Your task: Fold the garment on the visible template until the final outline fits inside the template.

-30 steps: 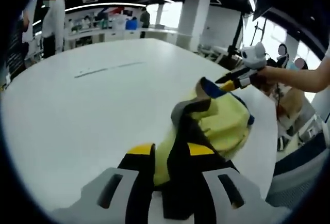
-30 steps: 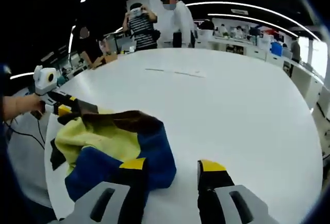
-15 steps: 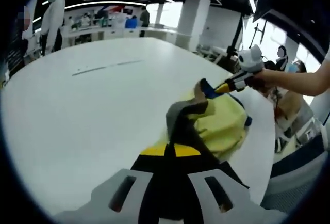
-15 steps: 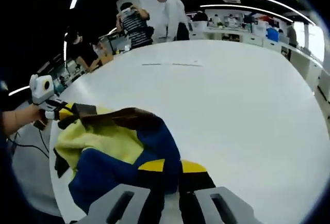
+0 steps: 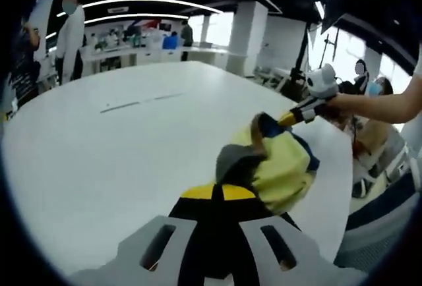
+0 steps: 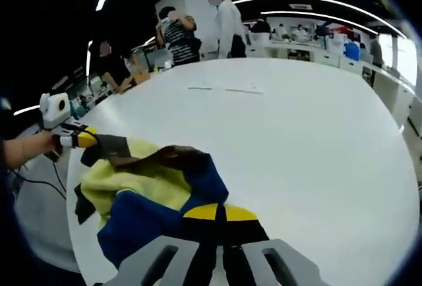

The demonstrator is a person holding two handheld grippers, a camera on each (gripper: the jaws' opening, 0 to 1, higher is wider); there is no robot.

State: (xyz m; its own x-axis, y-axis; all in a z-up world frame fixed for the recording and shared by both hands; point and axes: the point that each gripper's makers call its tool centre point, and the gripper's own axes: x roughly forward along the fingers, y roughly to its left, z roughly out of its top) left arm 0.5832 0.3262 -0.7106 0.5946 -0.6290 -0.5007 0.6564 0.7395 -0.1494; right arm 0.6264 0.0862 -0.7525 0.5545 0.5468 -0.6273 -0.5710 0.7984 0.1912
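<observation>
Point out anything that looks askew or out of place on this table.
The garment is bunched in a crumpled heap near the white table's edge, not spread flat. Each hand-held gripper, left and right, is shut on its cloth.

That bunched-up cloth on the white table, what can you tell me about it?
The garment is soft fabric in pale yellow, dark blue and black, with a grey patch. It lies crumpled in a loose heap near the edge of the white table, not yet folded flat. The right gripper is shut on its blue end, and the left gripper is shut on its dark end.
</observation>
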